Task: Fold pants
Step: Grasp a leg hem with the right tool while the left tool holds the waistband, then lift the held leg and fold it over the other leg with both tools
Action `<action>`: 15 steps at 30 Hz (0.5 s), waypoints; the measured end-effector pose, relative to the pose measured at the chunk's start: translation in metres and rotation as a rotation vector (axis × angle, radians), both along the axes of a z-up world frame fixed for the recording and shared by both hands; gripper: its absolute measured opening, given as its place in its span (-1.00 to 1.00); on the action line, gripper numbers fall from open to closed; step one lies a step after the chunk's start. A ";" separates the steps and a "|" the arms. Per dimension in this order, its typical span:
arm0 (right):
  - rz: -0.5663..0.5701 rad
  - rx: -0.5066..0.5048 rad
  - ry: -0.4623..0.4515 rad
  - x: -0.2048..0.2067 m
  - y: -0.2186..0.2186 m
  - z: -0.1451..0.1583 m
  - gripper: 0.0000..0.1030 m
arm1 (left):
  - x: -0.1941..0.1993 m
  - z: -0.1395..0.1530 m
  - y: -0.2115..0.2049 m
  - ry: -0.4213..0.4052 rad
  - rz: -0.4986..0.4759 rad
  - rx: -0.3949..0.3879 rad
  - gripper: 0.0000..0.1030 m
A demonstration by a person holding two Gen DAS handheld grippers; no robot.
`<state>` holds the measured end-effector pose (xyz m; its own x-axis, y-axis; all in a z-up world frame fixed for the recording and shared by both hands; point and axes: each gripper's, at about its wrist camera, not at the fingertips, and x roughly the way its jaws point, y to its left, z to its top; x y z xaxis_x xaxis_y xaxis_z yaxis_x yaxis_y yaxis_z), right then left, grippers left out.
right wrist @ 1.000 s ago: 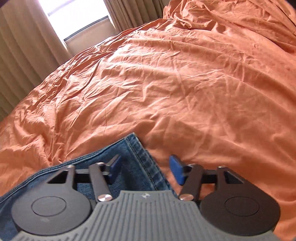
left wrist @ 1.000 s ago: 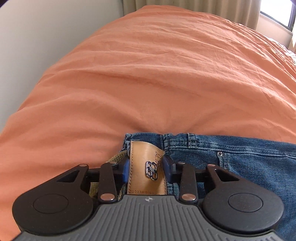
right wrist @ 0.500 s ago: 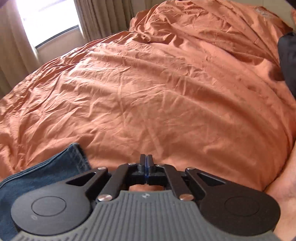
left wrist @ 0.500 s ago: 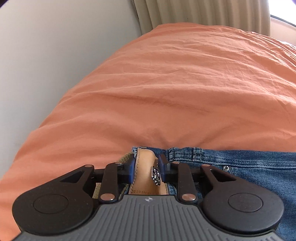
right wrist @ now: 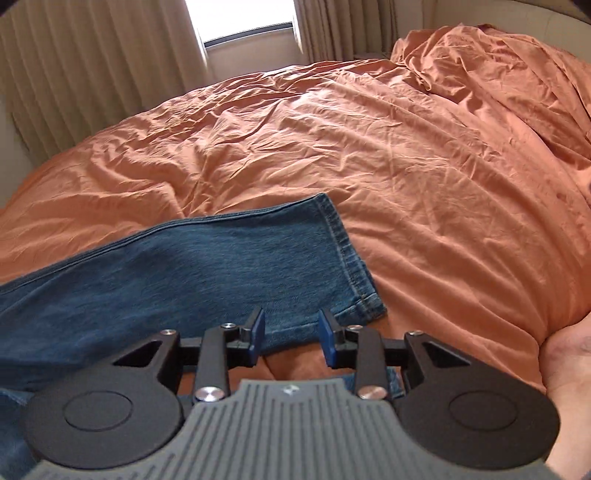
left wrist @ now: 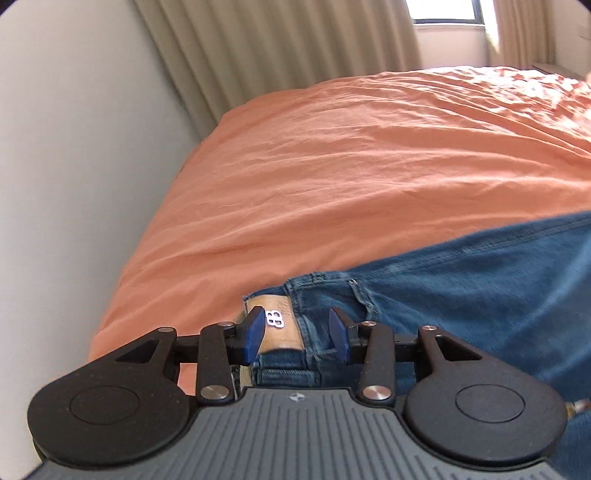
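Two grippers, both w/ jaws spread and nothing pinched atm. Left gripper (left wrist: 297,334) sits over the waistband end of the jeans (left wrist: 480,291); the tan leather patch (left wrist: 275,325) w/ its metal logo shows right btwn the blue pads (left wrist: 255,334), but the pads aren't pressing on it from what I can see. Denim runs off to the right of that view, a bit blurred. Only the left cam shows the grey wall (left wrist: 74,184) along the bed's edge, plus the waistband itself.

Right gripper (right wrist: 290,332) hovers at the other end, pads apart above the hem corner of the jeans (right wrist: 184,269). Right cam gives the leg laid flat on the orange bedsheet (right wrist: 406,166), hem (right wrist: 351,258) stitched and squared off, and a second strip of denim peeking out under the gripper body. Right cam also catches the bunched-up sheet heap (right wrist: 498,74) at far right and a bit of my hand (right wrist: 565,369) at the edge, neither visible on the left side. Curtains (right wrist: 92,66) and window (right wrist: 243,22) turn up in both views.
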<state>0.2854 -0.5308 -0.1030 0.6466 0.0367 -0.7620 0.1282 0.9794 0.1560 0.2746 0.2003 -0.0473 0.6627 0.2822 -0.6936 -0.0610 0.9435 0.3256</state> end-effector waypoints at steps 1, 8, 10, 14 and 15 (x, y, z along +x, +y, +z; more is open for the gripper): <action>0.012 -0.001 0.012 -0.009 0.005 0.003 -0.40 | -0.014 0.005 -0.008 0.017 -0.054 0.014 -0.08; 0.164 -0.085 0.080 -0.074 0.036 0.013 -0.38 | -0.114 0.008 -0.053 0.200 -0.381 0.123 -0.07; 0.197 -0.094 0.090 -0.092 0.042 0.016 -0.37 | -0.137 0.002 -0.061 0.267 -0.451 0.158 -0.07; 0.242 -0.111 0.098 -0.122 0.053 0.018 -0.30 | -0.178 -0.021 -0.074 0.446 -0.579 0.227 -0.07; 0.251 -0.115 0.101 -0.128 0.055 0.018 -0.30 | -0.185 -0.027 -0.077 0.488 -0.614 0.238 -0.07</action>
<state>0.1575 -0.4756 -0.0848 0.5485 0.0957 -0.8306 -0.1113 0.9929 0.0409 0.0893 0.1237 -0.0741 0.3864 0.1433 -0.9111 0.6440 0.6652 0.3777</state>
